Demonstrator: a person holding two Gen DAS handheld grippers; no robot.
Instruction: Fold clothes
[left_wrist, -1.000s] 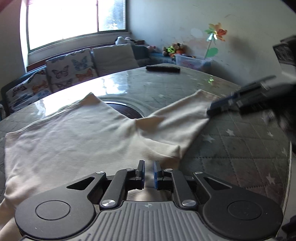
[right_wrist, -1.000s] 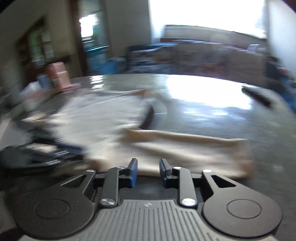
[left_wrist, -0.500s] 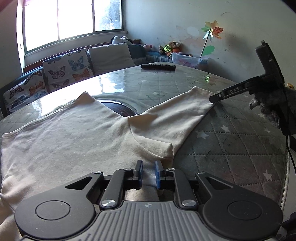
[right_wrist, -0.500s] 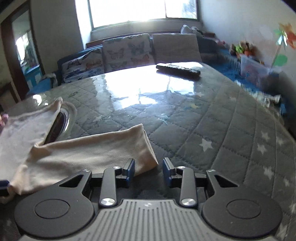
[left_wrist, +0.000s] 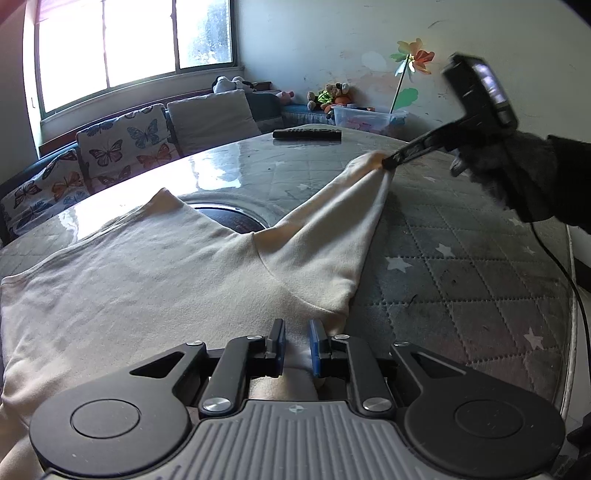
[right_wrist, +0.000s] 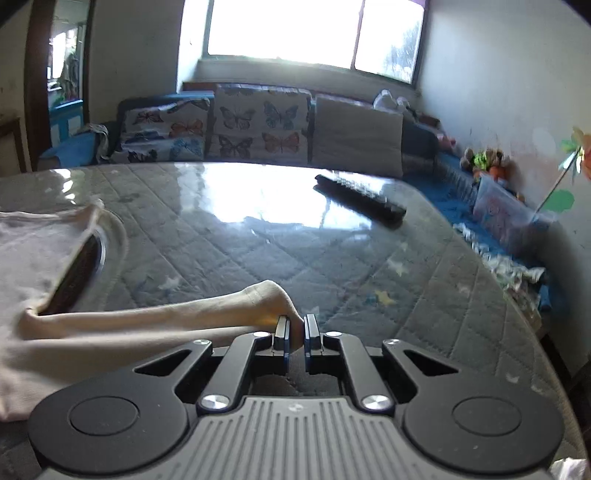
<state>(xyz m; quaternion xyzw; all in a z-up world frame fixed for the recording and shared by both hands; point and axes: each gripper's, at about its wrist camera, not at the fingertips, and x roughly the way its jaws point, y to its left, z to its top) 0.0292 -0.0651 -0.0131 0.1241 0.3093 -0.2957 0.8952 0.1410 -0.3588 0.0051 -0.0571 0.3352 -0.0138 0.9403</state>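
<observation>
Cream shirt (left_wrist: 147, 288) spread on quilted table (left_wrist: 461, 266), left gripper (left_wrist: 296, 341) pinching its hem at 6 o'clock, right gripper (right_wrist: 296, 332) clamped on sleeve end (right_wrist: 273, 299) at 1 o'clock, remote (left_wrist: 306, 133) at 12 o'clock.

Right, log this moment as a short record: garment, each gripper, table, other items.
garment: cream shirt spread on the table, one sleeve stretched out to the side
left gripper: shut on a fold of the shirt near its edge
right gripper: shut on the sleeve end, cuff bunched between the fingers
table: round, quilted star-print cover under a clear sheet
other items: black remote at the far edge; butterfly cushions on the sofa behind
</observation>
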